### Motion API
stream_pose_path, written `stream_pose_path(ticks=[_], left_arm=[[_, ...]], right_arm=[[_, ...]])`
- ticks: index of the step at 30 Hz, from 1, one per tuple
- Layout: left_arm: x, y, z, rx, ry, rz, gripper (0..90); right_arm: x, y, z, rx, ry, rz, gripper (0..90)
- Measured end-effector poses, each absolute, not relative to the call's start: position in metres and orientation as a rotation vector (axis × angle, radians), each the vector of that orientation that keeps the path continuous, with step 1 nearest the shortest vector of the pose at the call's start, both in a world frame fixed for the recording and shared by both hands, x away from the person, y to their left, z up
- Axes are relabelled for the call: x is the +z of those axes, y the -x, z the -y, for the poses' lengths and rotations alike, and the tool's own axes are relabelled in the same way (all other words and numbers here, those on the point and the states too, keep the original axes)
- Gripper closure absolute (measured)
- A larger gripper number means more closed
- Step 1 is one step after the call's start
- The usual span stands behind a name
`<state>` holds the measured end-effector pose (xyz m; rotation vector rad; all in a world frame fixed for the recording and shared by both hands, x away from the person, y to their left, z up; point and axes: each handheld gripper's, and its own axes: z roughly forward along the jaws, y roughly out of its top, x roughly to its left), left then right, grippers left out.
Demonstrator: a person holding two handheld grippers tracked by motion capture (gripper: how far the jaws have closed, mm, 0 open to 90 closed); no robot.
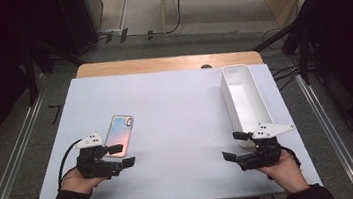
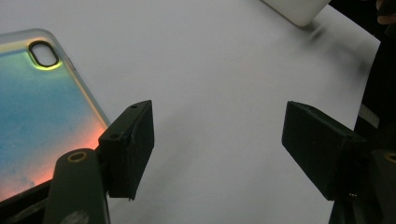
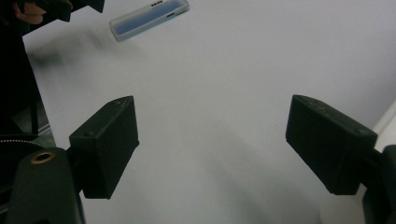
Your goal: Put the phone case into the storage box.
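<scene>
Phone case (image 1: 119,135) flat on the white worktop (image 1: 178,129), at its left-front part. Long axis running away from the person and leaning slightly right in the high view, camera cutout at the far end, toward the far right corner of the case. Translucent, rounded corners, tinted blue over most of the back and fading to orange-pink at the near end; dark oval ring around the cutout in the left gripper view (image 2: 44,54).

Just beside its near end: left hand-held gripper (image 1: 121,155), jaws spread wide with nothing but bare worktop between them, one jaw at the case's near right edge; contact impossible to tell.

Well apart on the right: right hand-held gripper (image 1: 235,145), jaws likewise wide apart and empty, next to the near end of a long white tray (image 1: 241,97).
</scene>
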<state>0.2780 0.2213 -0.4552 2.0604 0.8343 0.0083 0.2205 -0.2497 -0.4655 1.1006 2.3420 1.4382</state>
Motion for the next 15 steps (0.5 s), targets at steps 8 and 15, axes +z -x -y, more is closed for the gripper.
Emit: stream_pose_path(ticks=[8,15], left_arm=[[-0.456,-0.284,-0.213,0.020,-2.054,-0.854,25.0],[-0.455,-0.290,-0.216,0.024,-2.032,-0.907,24.9]], right_arm=[[-0.466,-0.221,0.249,1.441,-1.095,-2.345,15.8],[-0.465,-0.221,0.249,1.442,-1.093,-2.347,15.8]])
